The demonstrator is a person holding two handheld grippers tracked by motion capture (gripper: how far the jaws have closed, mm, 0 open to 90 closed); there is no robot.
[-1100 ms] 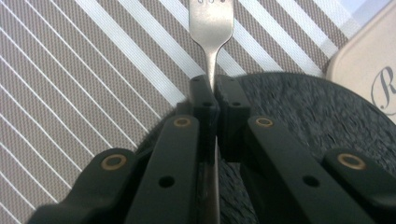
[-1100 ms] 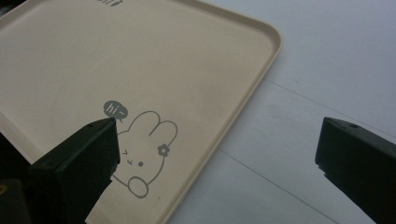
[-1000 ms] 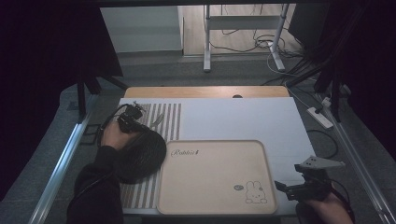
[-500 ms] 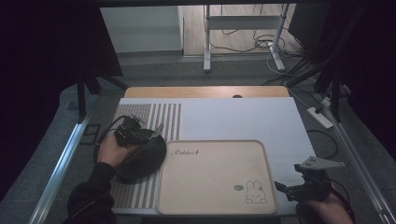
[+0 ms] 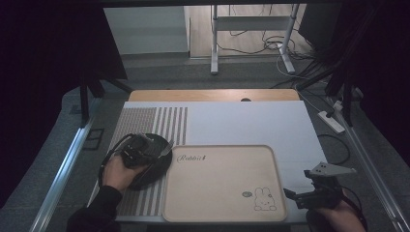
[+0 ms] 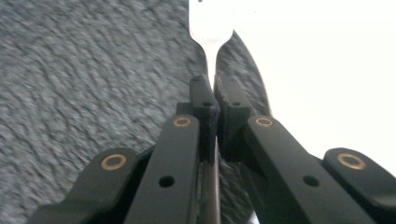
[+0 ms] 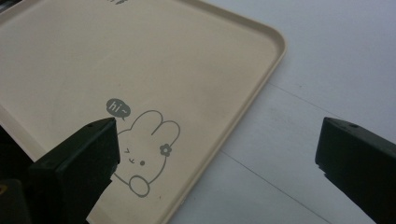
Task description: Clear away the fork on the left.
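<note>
Currently, we clamp the left tool (image 6: 211,100) on a fork's (image 6: 211,28) handle above the dark plate (image 5: 157,166), beside the tray (image 5: 220,212). Our right tool (image 7: 219,163) waits wide open, empty, at the tray's corner, presumably ready to assist.

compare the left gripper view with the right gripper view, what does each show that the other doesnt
The left gripper view has the left gripper with its fingers closed on a thin metal utensil handle, above a dark grey speckled plate.

The right gripper view has the right gripper with its fingers wide apart and nothing between them, above the corner of a beige tray printed with a rabbit and a "hi~" bubble, beside the white table surface.

Shared: each looks along its own two black fingers. The pale area at the right of the left gripper view is too washed out to name.
</note>
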